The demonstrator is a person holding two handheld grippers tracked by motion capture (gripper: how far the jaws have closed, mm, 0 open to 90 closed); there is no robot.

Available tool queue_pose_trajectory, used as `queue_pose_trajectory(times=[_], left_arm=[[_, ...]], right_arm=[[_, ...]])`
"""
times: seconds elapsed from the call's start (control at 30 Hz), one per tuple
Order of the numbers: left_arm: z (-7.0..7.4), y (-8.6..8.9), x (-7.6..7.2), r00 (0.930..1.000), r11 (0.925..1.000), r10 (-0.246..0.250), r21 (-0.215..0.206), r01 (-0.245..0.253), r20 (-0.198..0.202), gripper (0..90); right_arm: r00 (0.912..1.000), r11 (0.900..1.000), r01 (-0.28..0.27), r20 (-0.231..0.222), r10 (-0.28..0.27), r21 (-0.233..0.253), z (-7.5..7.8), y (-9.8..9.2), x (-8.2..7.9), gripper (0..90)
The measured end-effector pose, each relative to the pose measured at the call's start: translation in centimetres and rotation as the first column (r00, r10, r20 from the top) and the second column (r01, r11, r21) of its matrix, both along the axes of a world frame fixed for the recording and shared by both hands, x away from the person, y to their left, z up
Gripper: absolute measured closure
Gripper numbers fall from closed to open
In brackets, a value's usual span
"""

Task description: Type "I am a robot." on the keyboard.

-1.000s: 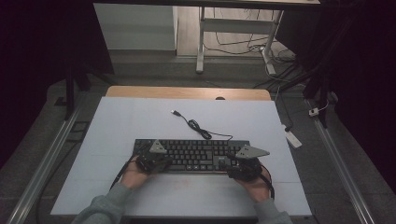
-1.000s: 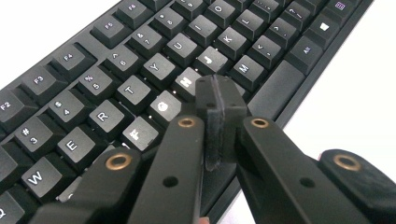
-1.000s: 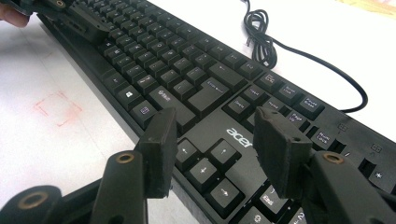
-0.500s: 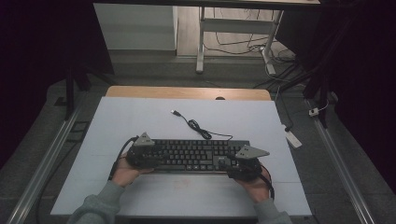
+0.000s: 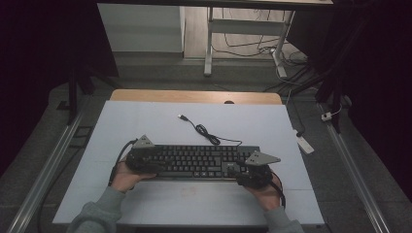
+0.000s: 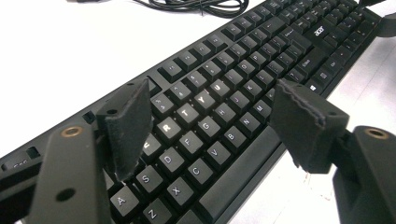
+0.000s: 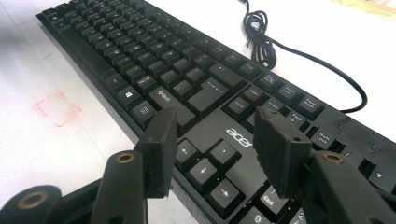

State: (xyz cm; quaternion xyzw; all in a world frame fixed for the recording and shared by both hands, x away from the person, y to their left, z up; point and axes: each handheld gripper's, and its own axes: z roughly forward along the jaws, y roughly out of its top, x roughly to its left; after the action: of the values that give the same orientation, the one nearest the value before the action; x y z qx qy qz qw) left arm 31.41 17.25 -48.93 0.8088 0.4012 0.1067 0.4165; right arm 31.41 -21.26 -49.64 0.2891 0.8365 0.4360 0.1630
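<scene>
High view: the keyboard (image 5: 197, 161) lies flat on the white table (image 5: 145, 126), lengthwise across the person's side, its cable (image 5: 206, 133) coiled just behind it. Compared with a second ago the left gripper (image 5: 141, 160) has shifted outward along the keyboard, from a spot inboard of the left end to the left end itself; half a second ago it was already out there. The right gripper (image 5: 245, 174) has kept its place at the keyboard's right end, over the arrow-key block. The keyboard itself has not moved. Left gripper view: the left gripper (image 6: 212, 126) has its jaws spread wide above the letter keys, one pad over the far edge of the keyboard (image 6: 243, 88) near R and E, the other off the near edge beside the front lip; neither pad presses the case. Right gripper view: the right gripper (image 7: 215, 149) is likewise spread, its jaws straddling the arrow keys and the logo panel of the keyboard (image 7: 187, 84), gripping nothing. Judgement: both hands now bracket the keyboard's two ends, which looks like set-up for a two-handed pinch and lift or slide; closing across the case edges appears to be the step pending.
</scene>
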Motion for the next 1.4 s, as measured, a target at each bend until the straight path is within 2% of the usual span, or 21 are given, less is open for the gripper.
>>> queue_pose_trajectory(times=[0.57,0.6,0.9,0.97,1.13,1.27,1.4], left_arm=[[0.0,0.5,0.1,0.9999,1.0,0.006,0.003,-0.006,-0.009,25.2],[-0.1,0.5,0.1,0.9999,1.0,0.006,0.004,-0.006,-0.009,25.2],[-0.2,0.2,0.2,0.9999,0.9999,-0.003,0.014,0.003,-0.011,25.0],[-0.2,0.3,0.2,0.9999,0.9999,-0.002,0.014,0.002,-0.011,24.9],[-0.1,0.4,0.2,1.0,0.9999,-0.001,0.012,0.001,-0.007,25.1],[-0.2,0.4,0.2,1.0,0.9999,-0.002,0.015,0.002,-0.007,25.1],[-0.2,0.4,0.2,1.0,0.9999,-0.003,0.015,0.003,-0.005,25.2]], right_arm=[[1.0,0.999,0.007,0.006,-0.007,0.05,0.7,1.0,0.1,50.1],[1.0,0.998,0.003,0.008,-0.004,0.06,0.7,1.3,0.2,50.2],[0.9997,0.998,-0.023,0.012,0.022,0.051,1.1,4.0,1.1,52.5],[0.9996,0.999,-0.028,0.007,0.027,0.044,1.1,4.5,1.4,56.4],[0.9981,0.997,-0.06,-0.012,0.061,0.043,1.1,5.9,2.1,74.6],[0.9975,0.997,-0.064,-0.026,0.065,0.04,1.2,6.8,2.6,87.1],[0.9959,0.996,-0.073,-0.051,0.075,0.05,0.9,7.7,3.1,89.4]])
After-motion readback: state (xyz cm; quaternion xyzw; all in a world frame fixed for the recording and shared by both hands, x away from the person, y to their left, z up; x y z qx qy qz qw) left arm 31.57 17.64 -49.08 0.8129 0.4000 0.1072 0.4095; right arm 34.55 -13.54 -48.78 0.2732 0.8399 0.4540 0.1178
